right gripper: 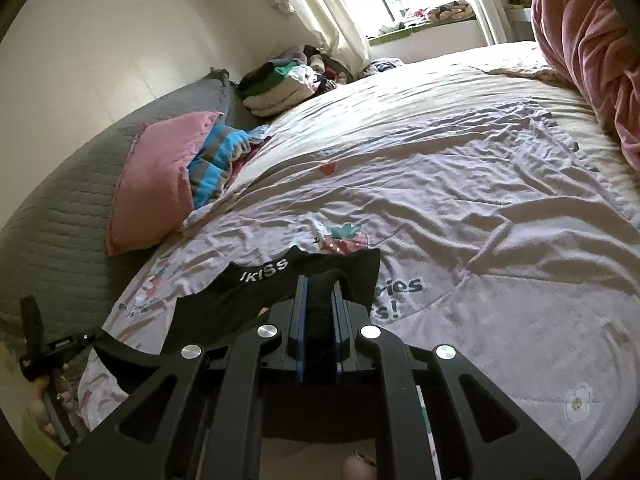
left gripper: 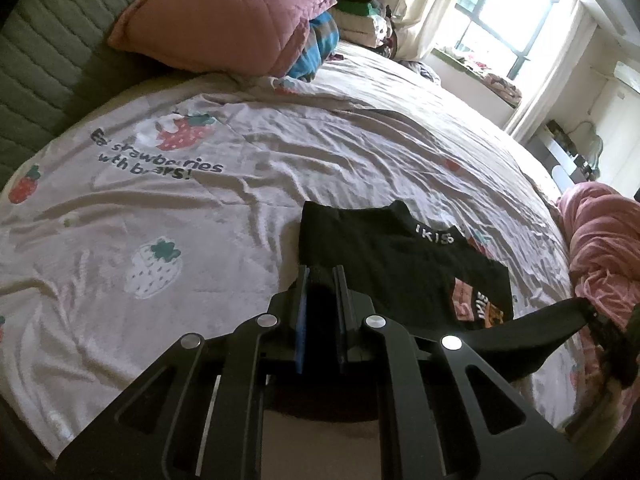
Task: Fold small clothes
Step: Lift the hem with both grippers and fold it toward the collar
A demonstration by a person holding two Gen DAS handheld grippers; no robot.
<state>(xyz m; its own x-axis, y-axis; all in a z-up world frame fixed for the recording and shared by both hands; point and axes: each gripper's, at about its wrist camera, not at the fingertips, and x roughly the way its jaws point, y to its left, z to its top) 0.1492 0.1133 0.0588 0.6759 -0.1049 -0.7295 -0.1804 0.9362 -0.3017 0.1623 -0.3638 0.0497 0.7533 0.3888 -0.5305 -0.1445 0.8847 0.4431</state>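
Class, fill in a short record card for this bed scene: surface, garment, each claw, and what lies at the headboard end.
surface: strawberry-print bedspread
garment: black top, partly lifted off the bedspread
left claw: shut on the black top
right claw: shut on the black top
headboard end: pink pillow

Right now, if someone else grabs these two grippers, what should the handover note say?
Left gripper: shut on the black shirt.
Right gripper: shut on the same shirt's other edge.
Shirt: partly lifted, its collar end lying on the strawberry-print bedspread. Folded clothes stack sits at the far side of the bed, near the pink pillow.
Done: both edges gripped.
Left: finish the fold, lay it flat, release.
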